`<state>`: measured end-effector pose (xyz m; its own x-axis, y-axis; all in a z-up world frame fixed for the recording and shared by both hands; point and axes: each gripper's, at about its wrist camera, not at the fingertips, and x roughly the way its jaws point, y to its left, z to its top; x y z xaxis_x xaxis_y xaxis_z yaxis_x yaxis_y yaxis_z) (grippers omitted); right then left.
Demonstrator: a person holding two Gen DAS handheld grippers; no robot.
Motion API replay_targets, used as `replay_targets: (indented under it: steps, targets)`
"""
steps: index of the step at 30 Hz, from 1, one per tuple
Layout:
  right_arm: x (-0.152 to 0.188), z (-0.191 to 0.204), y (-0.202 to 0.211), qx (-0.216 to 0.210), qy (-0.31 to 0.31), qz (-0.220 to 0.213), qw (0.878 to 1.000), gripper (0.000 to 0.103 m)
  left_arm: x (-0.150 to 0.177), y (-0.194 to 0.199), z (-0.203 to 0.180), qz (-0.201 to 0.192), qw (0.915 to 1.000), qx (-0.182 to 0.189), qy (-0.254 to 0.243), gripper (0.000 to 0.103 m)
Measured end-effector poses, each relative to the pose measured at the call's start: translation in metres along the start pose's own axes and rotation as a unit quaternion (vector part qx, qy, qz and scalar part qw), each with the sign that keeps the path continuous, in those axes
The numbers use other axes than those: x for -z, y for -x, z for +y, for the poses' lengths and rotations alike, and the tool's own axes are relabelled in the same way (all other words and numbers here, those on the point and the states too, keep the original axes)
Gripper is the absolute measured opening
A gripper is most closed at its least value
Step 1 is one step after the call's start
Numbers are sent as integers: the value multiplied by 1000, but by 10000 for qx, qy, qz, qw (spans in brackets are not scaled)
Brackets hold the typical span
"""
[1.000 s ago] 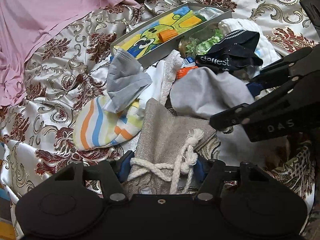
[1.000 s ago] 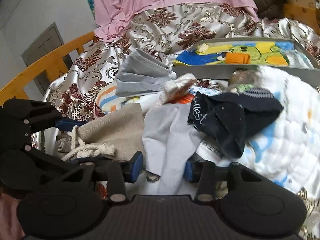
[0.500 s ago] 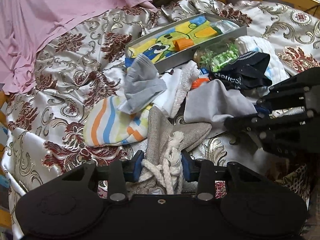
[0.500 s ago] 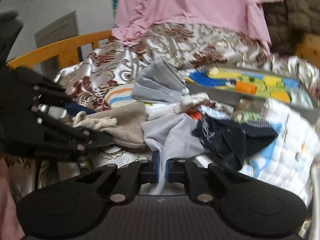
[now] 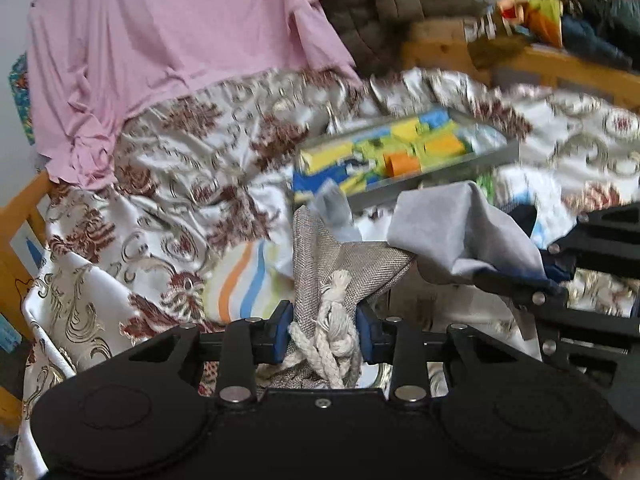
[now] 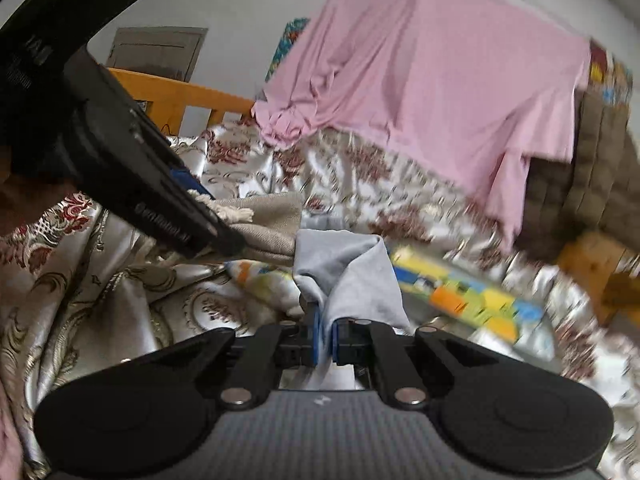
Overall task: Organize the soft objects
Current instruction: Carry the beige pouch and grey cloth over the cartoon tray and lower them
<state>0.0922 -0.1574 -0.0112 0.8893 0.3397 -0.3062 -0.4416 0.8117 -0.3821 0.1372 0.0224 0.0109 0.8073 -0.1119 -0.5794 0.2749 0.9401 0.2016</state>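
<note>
My left gripper (image 5: 324,326) is shut on a beige burlap drawstring pouch (image 5: 340,256) with a white rope cord (image 5: 334,320), held up off the bed. My right gripper (image 6: 326,340) is shut on a light grey cloth (image 6: 344,272), also lifted. In the left wrist view the grey cloth (image 5: 460,232) hangs from the right gripper (image 5: 516,284) to the right of the pouch. In the right wrist view the pouch (image 6: 268,220) sits in the left gripper (image 6: 224,232) at upper left. A striped sock (image 5: 244,280) and a grey mask (image 5: 334,208) lie on the bed.
A grey tray (image 5: 400,192) with a colourful cartoon sheet and an orange block (image 5: 404,162) lies on the floral satin bedspread (image 5: 180,168). A pink sheet (image 5: 160,52) hangs behind. A wooden bed rail (image 6: 180,96) runs along the left edge.
Both grippers have risen from the pile, lifting the pouch and the grey cloth clear of the bed. The right gripper closed fully on the cloth; the views tilted up toward the pink sheet.
</note>
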Motion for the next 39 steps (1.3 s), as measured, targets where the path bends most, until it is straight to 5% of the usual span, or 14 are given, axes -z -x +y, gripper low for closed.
replay_targets:
  steps: [16,29,39]
  targets:
    - [-20,-66,-16,673,49,-688,9953,7,-52,-2,-5,-956,9939,-160,518,36]
    - [-8,-212,-103,1506,-1028,-506,9819,7,-160,-120,-50,-1192,9900,122,746,36]
    - [30,-254,-146,1352,-1279,326,9820,7,-206,-221,-93,-514,9919,465,1067,36]
